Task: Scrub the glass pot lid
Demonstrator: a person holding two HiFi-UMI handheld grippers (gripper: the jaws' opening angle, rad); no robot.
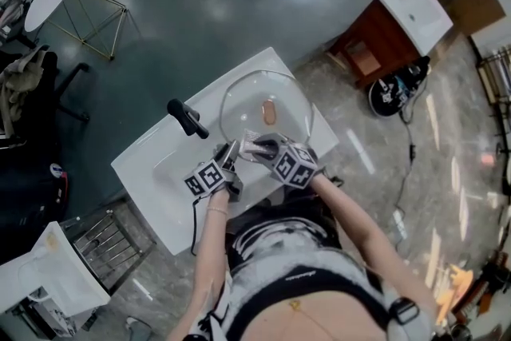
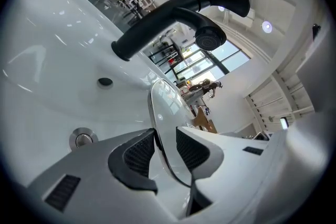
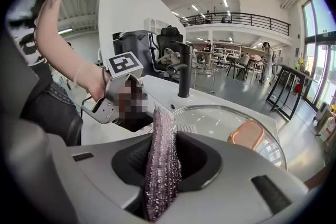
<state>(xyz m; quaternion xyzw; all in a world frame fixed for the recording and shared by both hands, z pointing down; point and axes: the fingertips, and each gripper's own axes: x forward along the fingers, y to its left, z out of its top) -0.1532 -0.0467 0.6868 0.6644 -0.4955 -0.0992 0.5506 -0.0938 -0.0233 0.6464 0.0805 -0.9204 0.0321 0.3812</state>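
The round glass pot lid (image 1: pixel 275 88) with its copper-brown knob (image 1: pixel 269 113) hangs tilted over the white sink (image 1: pixel 144 164). My left gripper (image 1: pixel 230 154) is shut on the lid's near rim. In the left gripper view the lid (image 2: pixel 160 107) stands edge-on between the dark pads (image 2: pixel 137 155). My right gripper (image 1: pixel 257 146) sits just right of it, shut on a purple-grey scrubbing cloth (image 3: pixel 160 134) that sticks up out of the jaws, close to the lid (image 3: pixel 226 118) and its knob (image 3: pixel 245 135). The left gripper (image 3: pixel 118 93) shows in the right gripper view too.
A black faucet (image 1: pixel 186 117) arches over the basin at the back left; its spray head (image 2: pixel 210 37) hangs above the lid. A drain (image 2: pixel 83 138) and an overflow hole (image 2: pixel 105 81) lie in the basin. A wire rack (image 1: pixel 108 243) stands left of the sink.
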